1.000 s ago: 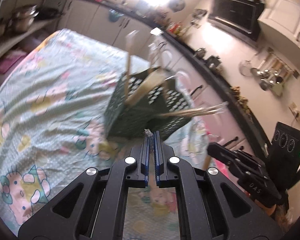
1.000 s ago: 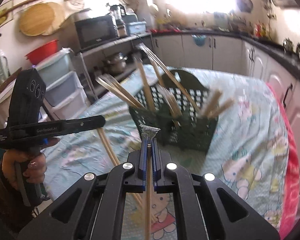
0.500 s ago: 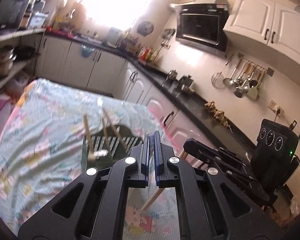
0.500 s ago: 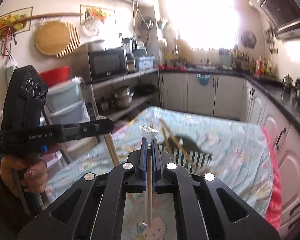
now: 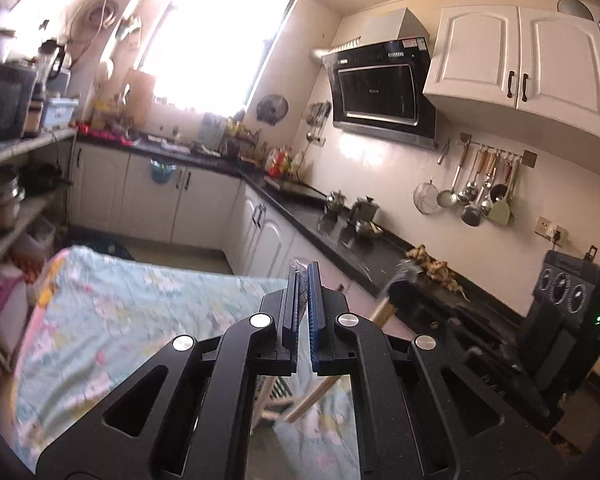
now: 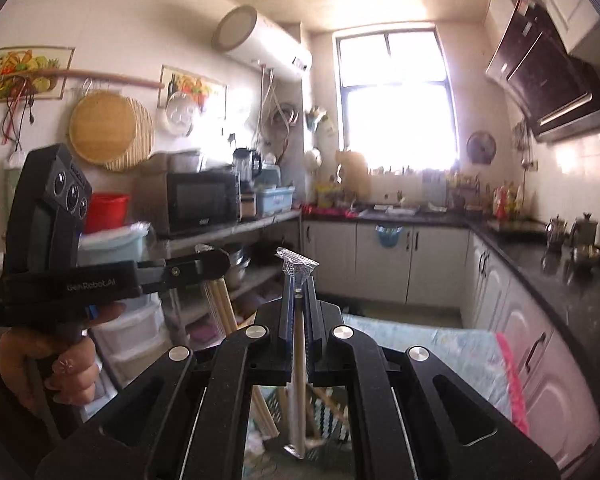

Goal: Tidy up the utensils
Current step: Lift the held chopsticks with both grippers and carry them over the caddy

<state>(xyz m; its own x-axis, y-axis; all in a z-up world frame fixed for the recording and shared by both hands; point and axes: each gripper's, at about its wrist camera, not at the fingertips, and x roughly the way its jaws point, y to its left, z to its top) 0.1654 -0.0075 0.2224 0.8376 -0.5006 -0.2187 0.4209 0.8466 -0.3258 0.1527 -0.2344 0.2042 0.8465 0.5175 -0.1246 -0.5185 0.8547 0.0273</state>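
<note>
Both grippers are raised high above the table. My right gripper (image 6: 298, 280) is shut on a pair of wrapped wooden chopsticks (image 6: 299, 364) that hangs down between its fingers, clear wrapper sticking out at the tip. My left gripper (image 5: 303, 276) is shut on a wrapped chopstick pair too; its wrapper shows at the tip, and in the right wrist view the sticks (image 6: 224, 308) hang below it (image 6: 212, 260). The dark green utensil basket (image 6: 328, 412) with chopsticks in it lies far below, mostly hidden by the gripper bodies.
The table with a light blue cartoon-print cloth (image 5: 112, 320) lies below. Black kitchen counter (image 5: 360, 248) runs along the right, shelves with a microwave (image 6: 196, 204) on the left. The right gripper's body (image 5: 556, 320) is at the left wrist view's right edge.
Both grippers have risen and tilted up from just above the basket, each still holding its chopsticks. The basket has dropped almost out of both views.
</note>
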